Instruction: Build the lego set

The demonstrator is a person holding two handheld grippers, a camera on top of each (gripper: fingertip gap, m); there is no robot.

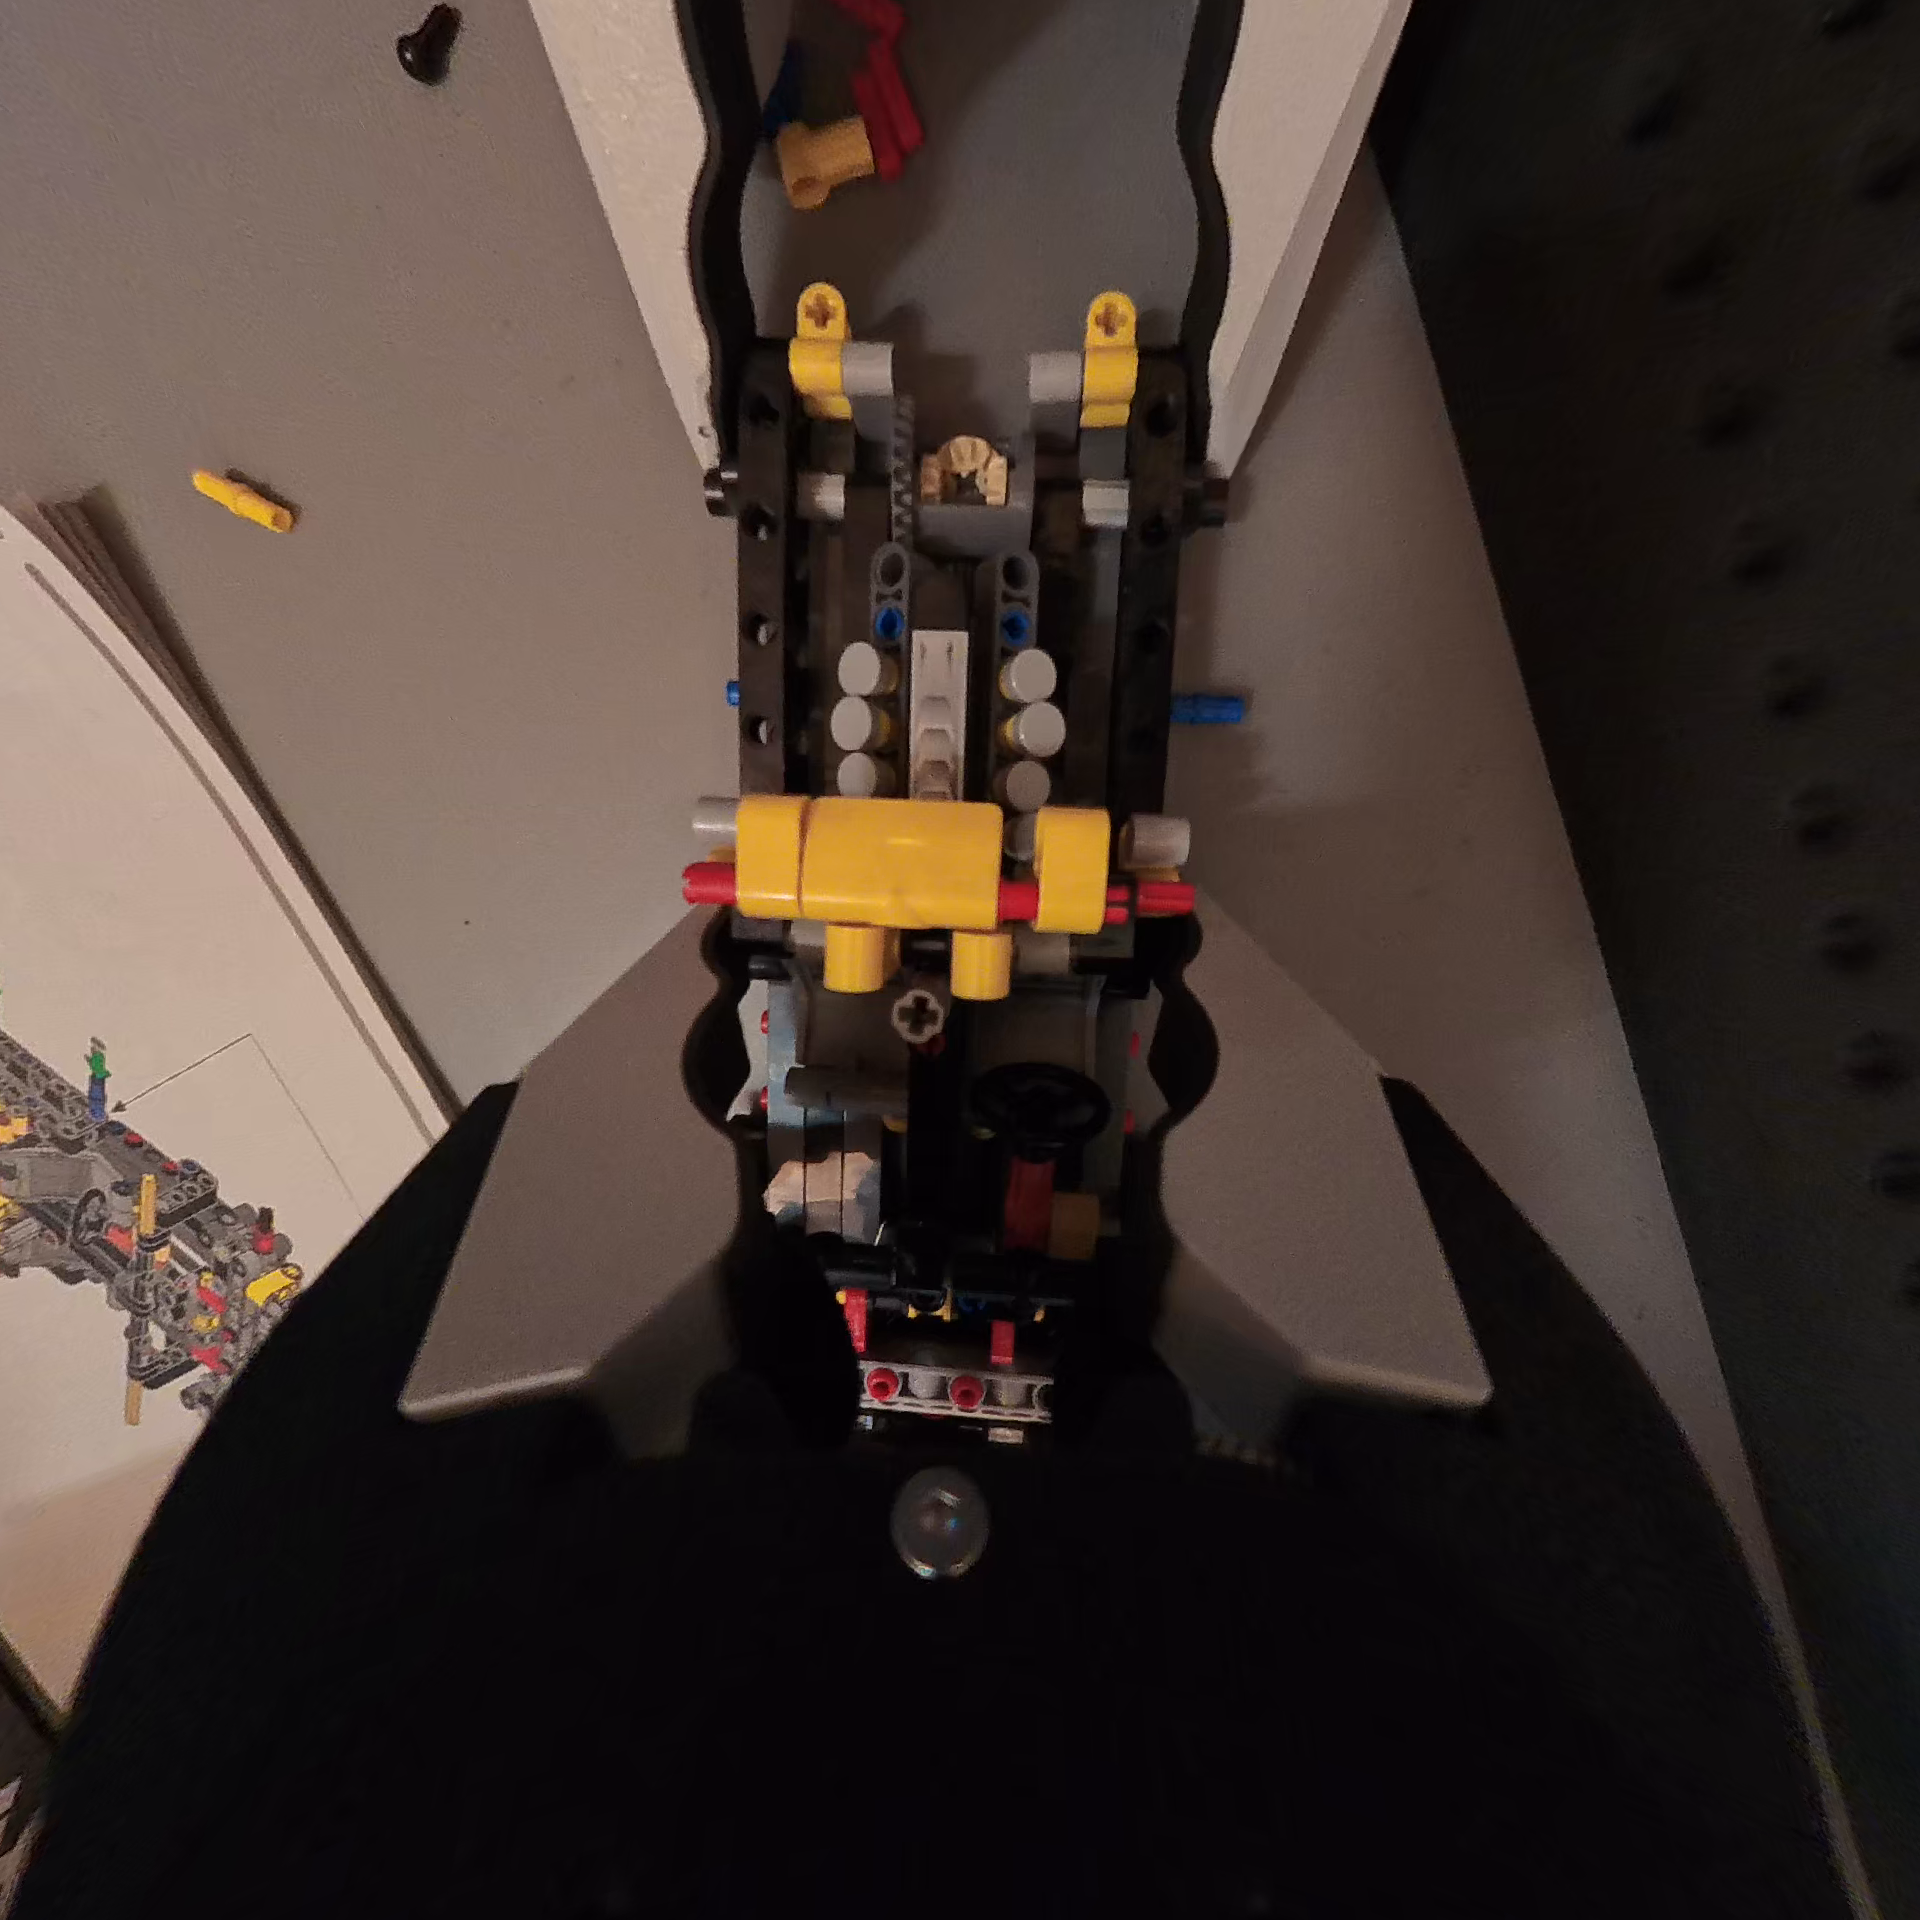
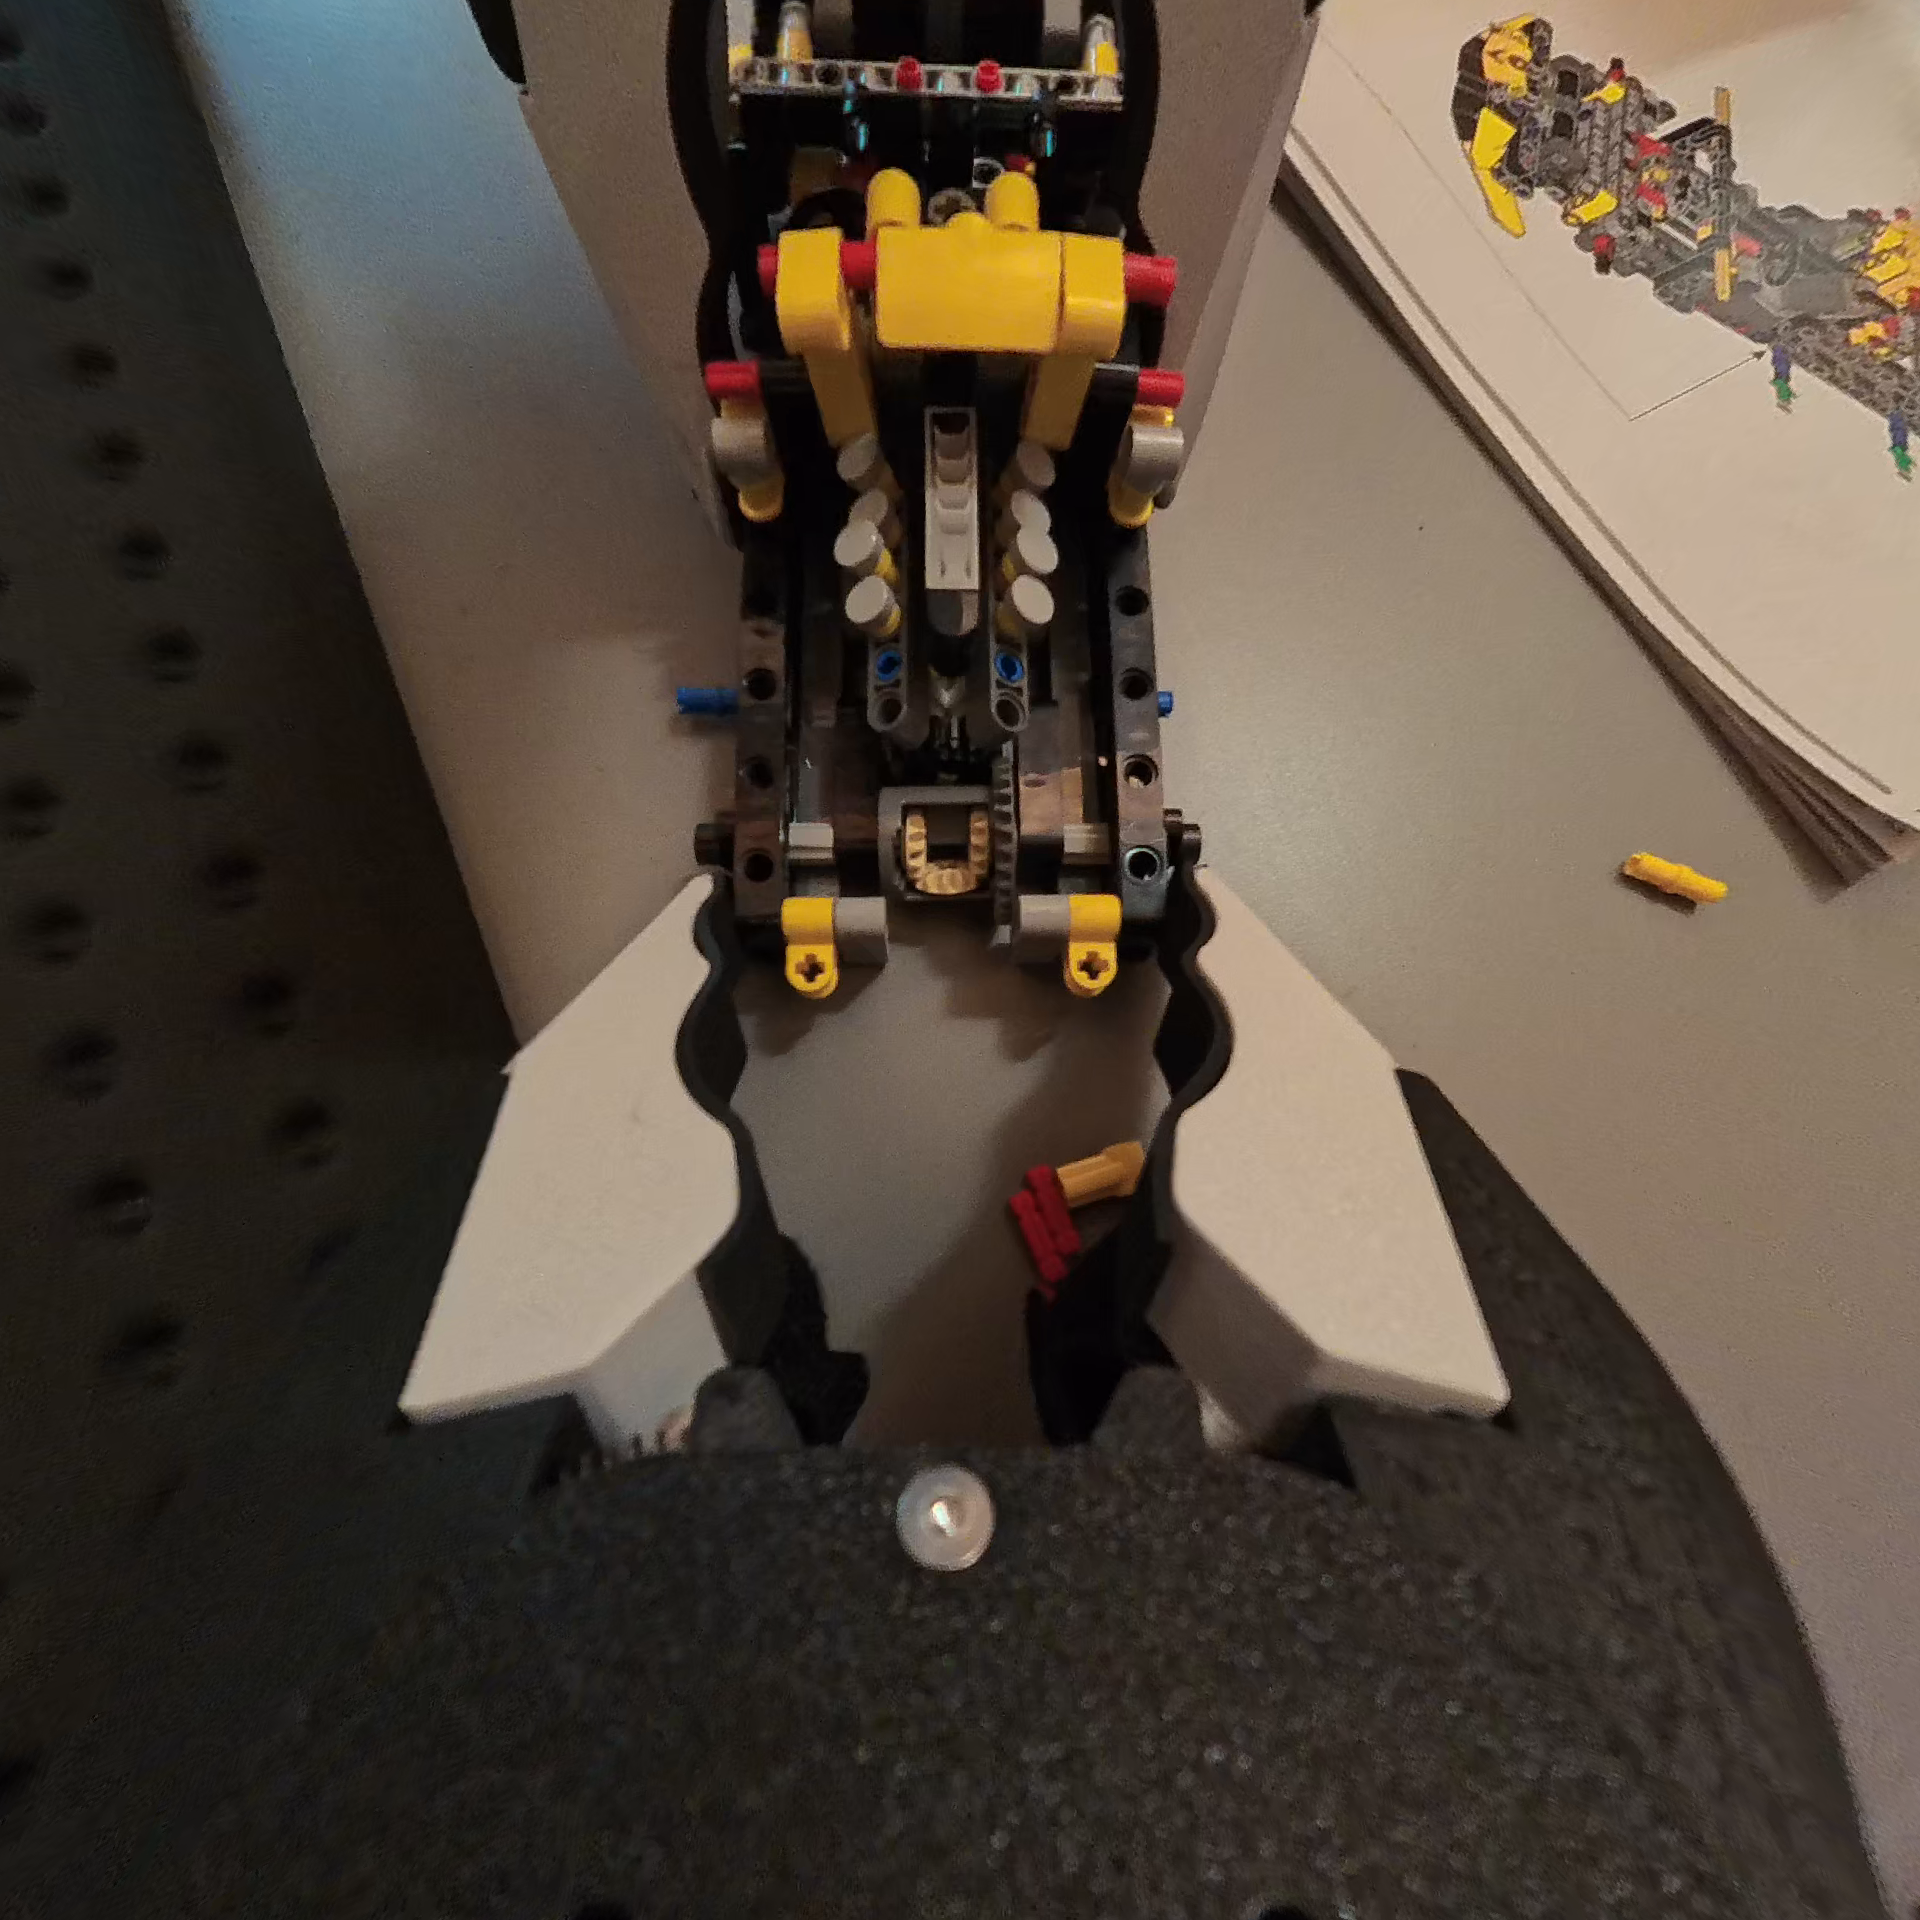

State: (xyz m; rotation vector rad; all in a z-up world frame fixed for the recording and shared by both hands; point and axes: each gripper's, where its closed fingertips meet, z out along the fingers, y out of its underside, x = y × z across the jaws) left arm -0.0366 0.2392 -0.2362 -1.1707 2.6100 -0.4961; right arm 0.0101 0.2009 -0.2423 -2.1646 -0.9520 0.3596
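Lego model (image 1: 961, 790): long black and grey Technic chassis with yellow blocks, red pins, blue pins and two rows of grey cylinders; held lengthwise between the two grippers, above the desk (image 1: 468, 416).
Left gripper (image 1: 961, 1039): jaws closed onto the end of the model with the black steering wheel; dark wavy pads press on both sides of it.
Right gripper (image 2: 951, 935): jaws closed onto the opposite end, beside the tan gear and the two yellow connectors; pad tips touch the black side beams.
Loose parts: a yellow connector (image 2: 1101, 1169) and a cluster of red pins (image 2: 1044, 1226) lie on the desk between the right gripper's fingers, below the model.
Single yellow pin (image 1: 244, 501): on the desk, just beside the booklet.
Instruction booklet (image 2: 1610, 468): open on the desk, well apart from the model; page shows a colour drawing of the build with an arrow.
Small black piece (image 1: 428, 42): on the desk, far corner of the left wrist view.
Writing: none legible on the parts.
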